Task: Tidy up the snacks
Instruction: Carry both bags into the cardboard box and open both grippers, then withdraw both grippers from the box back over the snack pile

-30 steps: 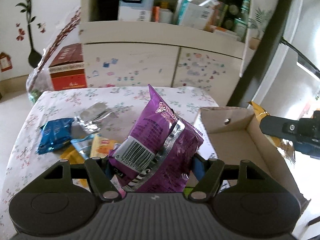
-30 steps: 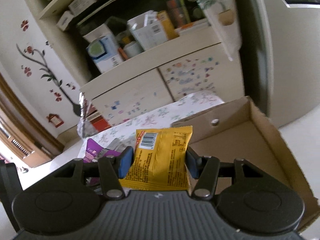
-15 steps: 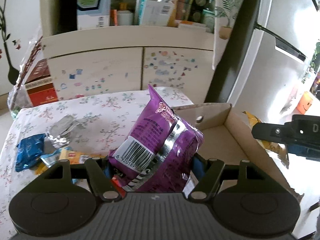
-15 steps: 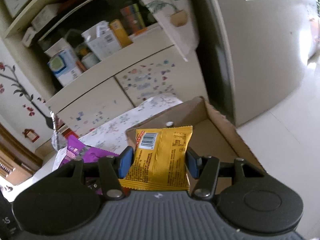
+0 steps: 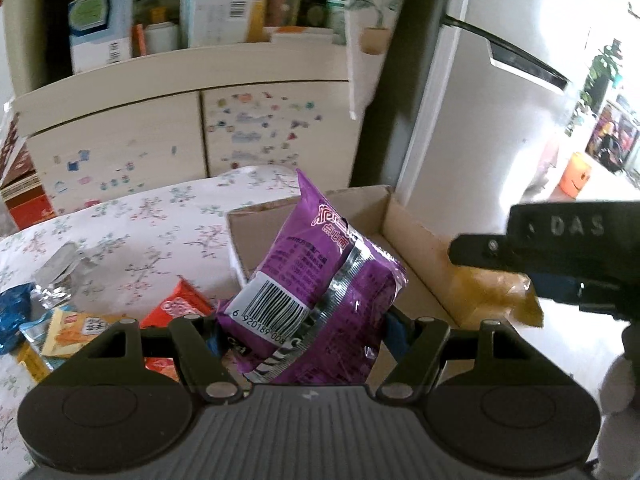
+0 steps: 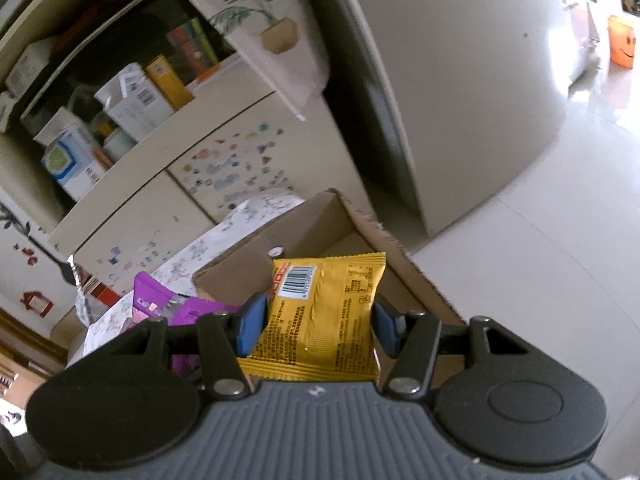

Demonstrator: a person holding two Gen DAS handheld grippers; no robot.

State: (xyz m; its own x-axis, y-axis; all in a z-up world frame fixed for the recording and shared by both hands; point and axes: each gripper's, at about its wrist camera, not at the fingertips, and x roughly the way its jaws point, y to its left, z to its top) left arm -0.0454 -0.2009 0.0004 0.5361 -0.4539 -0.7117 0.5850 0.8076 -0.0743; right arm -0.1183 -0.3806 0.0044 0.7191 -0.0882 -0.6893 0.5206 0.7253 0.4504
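My left gripper (image 5: 308,332) is shut on a purple snack bag (image 5: 320,288) with a barcode and holds it over the near left corner of the open cardboard box (image 5: 416,232). My right gripper (image 6: 320,324) is shut on a yellow snack packet (image 6: 324,312) and holds it above the same box (image 6: 384,240). In the left wrist view the right gripper (image 5: 568,268) shows at the right with the yellow packet (image 5: 496,292) hanging over the box's right wall. The purple bag also shows in the right wrist view (image 6: 180,308).
Several loose snack packets lie on the floral tablecloth (image 5: 152,224) at the left: an orange one (image 5: 176,308), a blue one (image 5: 12,312), a silver one (image 5: 60,276). A cream cabinet (image 5: 192,132) stands behind. A fridge (image 6: 460,100) stands right of the box.
Both grippers have moved right, toward and over the cardboard box, each carrying its packet. The views have swung right. The right gripper now looms nearer in the left wrist view.
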